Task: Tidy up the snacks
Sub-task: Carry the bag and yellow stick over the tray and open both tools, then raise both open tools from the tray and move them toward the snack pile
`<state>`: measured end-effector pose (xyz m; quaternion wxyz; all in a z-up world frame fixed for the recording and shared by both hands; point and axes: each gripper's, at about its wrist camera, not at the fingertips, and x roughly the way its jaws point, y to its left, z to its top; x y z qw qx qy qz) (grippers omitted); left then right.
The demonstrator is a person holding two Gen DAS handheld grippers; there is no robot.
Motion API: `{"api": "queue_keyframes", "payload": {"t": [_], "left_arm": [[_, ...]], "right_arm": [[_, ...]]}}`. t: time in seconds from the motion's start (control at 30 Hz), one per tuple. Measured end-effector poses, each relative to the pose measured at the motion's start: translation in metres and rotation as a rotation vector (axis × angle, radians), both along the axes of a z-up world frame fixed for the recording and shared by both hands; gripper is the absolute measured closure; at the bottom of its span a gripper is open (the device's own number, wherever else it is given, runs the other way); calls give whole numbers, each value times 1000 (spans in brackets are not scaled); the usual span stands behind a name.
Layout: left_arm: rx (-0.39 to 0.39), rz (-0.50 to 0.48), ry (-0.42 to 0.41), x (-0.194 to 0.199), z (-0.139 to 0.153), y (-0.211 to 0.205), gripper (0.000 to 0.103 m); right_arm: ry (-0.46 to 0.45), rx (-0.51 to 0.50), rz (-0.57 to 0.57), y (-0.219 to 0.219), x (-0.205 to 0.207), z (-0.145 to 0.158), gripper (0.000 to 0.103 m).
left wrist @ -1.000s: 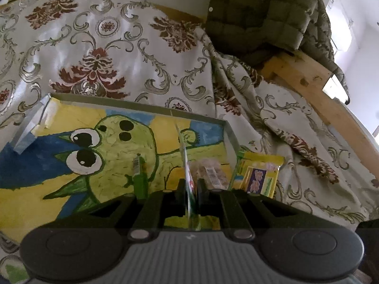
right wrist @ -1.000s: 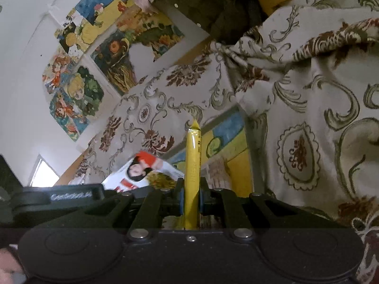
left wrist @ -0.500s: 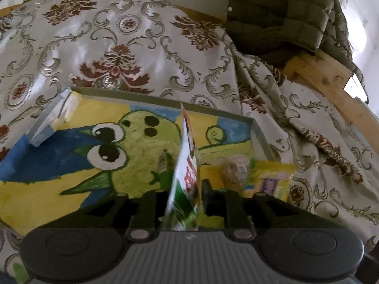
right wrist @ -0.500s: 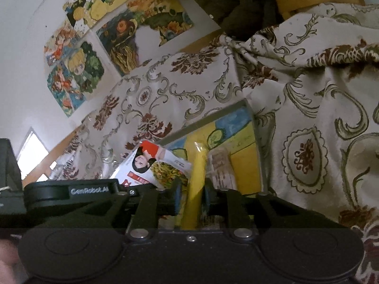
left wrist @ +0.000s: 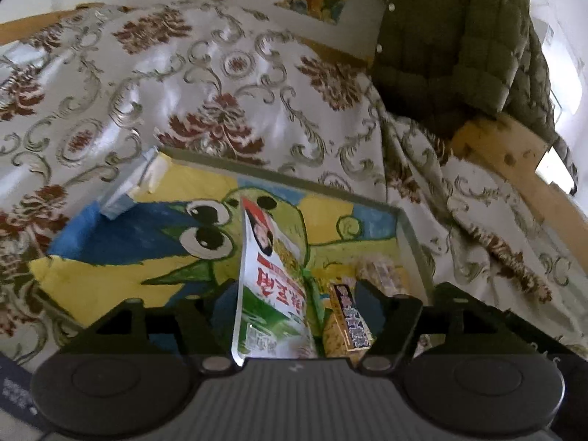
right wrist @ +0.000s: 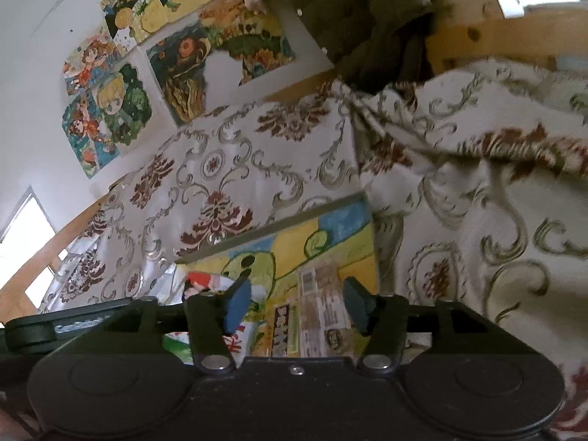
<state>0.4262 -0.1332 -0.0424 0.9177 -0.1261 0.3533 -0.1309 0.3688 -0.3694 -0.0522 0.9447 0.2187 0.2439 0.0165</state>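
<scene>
Left wrist view: my left hand-held gripper (left wrist: 294, 294) spread wide, green-white snack bag (left wrist: 270, 294) loose between fingers, over painted tray (left wrist: 408, 228).

Right wrist view: my right hand-held gripper (right wrist: 296, 303) wide, empty; yellow packet (right wrist: 283, 325) and clear packet (right wrist: 325, 305) in tray. I judge placing nearly done.

We hold our black two-finger left tool (left wrist: 294, 290) with its jaws spread wide. Our black right tool (right wrist: 296, 299) is likewise parted, its blue pads (right wrist: 237, 303) well apart, gripping nothing.

Black claw (right wrist: 294, 307), blue pads (right wrist: 237, 305), silver screws
</scene>
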Motion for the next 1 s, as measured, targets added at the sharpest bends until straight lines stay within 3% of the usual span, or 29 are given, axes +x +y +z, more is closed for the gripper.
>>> {"api": "queue_keyframes", "payload": {"t": [0.17,0.37,0.57,1.0], "left_arm": [[-12,40,-57,-22,23,9,9],[-3,90,-121,-58,48,18,0],[1,161,-159,-104,63,36,0],[45,242,-252,-209,74,71,0]], "right_arm": [[-26,-42,-14,-1,-17,21,22],[-63,-89,0,3,-46,46,8],[-97,-127,0,8,-80,67,1],[-112,-79,-20,20,-168,75,1]]}}
